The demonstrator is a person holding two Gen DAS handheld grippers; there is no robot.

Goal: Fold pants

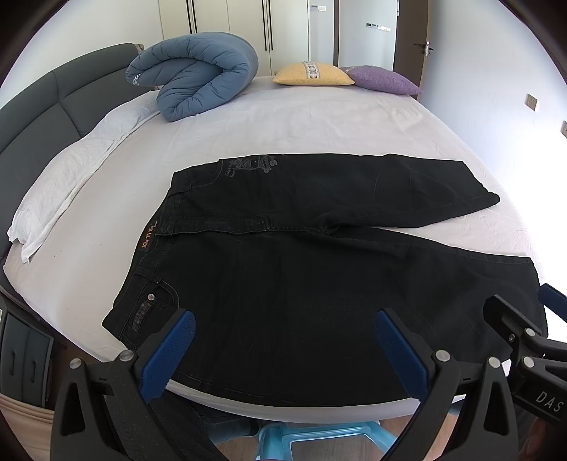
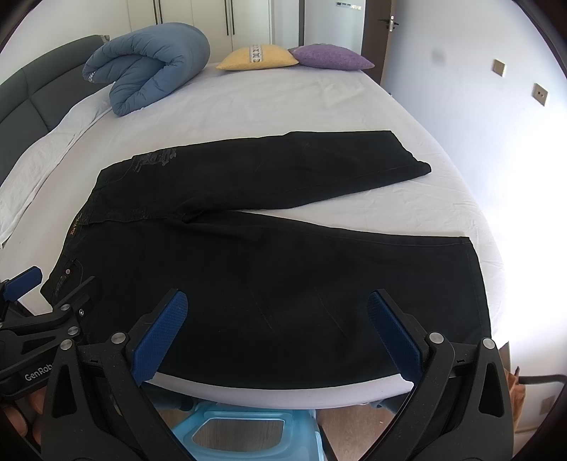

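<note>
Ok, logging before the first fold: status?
Left gripper open, right gripper open, both empty. Black pants flat on bed, legs spread apart, unfolded. Nothing on them.

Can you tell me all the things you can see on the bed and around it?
pants: one, black, spread flat on the bed, waist to the left, legs to the right
bed: one, white sheet, dark grey headboard at left
duvet: one, blue, rolled up at the far left of the bed
cushions: two, yellow and purple, side by side at the far edge
towel: one, white, along the headboard side
stool: one, light blue, on the floor below the near edge
wardrobe: one, white, behind the bed
door: one, dark, far right
left gripper: one, black with blue pads, open over the near edge of the pants
right gripper: one, same colours, open beside it
</note>
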